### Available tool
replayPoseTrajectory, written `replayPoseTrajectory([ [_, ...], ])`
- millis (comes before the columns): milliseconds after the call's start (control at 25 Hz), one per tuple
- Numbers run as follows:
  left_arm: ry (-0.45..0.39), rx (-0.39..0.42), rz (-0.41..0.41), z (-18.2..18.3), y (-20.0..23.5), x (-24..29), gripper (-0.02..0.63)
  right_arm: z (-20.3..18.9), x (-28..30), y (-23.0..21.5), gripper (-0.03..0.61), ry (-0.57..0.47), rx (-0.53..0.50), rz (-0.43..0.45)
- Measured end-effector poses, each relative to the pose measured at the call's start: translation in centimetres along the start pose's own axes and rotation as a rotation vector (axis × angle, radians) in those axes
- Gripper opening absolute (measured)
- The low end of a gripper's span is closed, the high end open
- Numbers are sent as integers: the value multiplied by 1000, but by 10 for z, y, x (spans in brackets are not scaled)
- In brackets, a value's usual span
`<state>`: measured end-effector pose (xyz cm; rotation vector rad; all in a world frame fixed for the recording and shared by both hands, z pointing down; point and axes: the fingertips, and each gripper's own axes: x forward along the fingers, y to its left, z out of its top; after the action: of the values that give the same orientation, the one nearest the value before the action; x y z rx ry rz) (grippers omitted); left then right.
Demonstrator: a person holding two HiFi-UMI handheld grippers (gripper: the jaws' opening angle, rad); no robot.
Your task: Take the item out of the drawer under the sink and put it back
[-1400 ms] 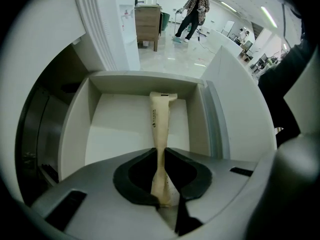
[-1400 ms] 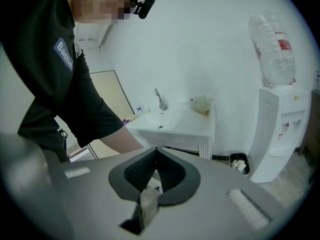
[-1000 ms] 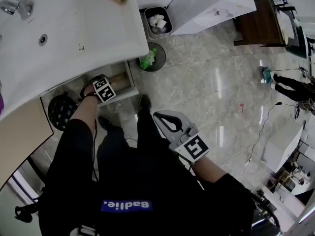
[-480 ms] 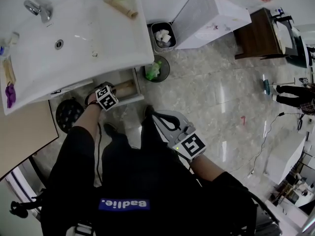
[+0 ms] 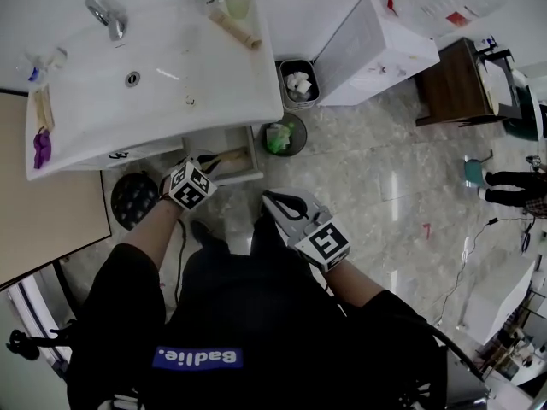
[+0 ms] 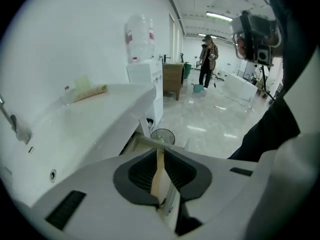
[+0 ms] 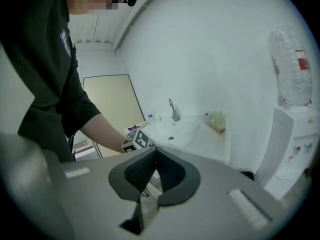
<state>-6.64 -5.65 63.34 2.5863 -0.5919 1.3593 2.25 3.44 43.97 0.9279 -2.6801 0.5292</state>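
The drawer point(image 5: 244, 171) stands pulled out from under the white sink counter point(image 5: 214, 92). A brown roll-like item point(image 5: 224, 155) lies inside it. My left gripper point(image 5: 203, 171) is at the drawer's front. In the left gripper view the pads point(image 6: 145, 174) of my left gripper point(image 6: 160, 173) stand a narrow slit apart with a thin beige-and-white drawer edge point(image 6: 159, 176) between them. My right gripper point(image 5: 269, 197) hangs over the person's legs, shut and holding nothing. The right gripper point(image 7: 156, 173) looks toward the sink and the left gripper's marker cube point(image 7: 137, 140).
A round bin with green rubbish point(image 5: 285, 135) and a dark bin with white paper point(image 5: 299, 82) stand right of the drawer. Behind them is a white water dispenser point(image 5: 376, 49). A dark round object point(image 5: 132, 199) sits left of the drawer. A person point(image 6: 206, 59) stands far off.
The head view has swung, so the sink now sits further right and lower. The left gripper stays at the drawer front. The right gripper has shifted slightly up and left in view.
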Motion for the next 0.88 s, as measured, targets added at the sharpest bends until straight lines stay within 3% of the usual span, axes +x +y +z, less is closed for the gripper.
replayPoseTrajectory([
  [280,-158,-82,44,31,-14,-65,43,16,14,13,2,-20,-18,27],
  [520,-350,-225,91,65,-24,-132,43,27,22,23,3,-12,-61,60],
  [880,-550,-313,141,93,-37,-234,43,58,35,59,2,-42,-102,142],
])
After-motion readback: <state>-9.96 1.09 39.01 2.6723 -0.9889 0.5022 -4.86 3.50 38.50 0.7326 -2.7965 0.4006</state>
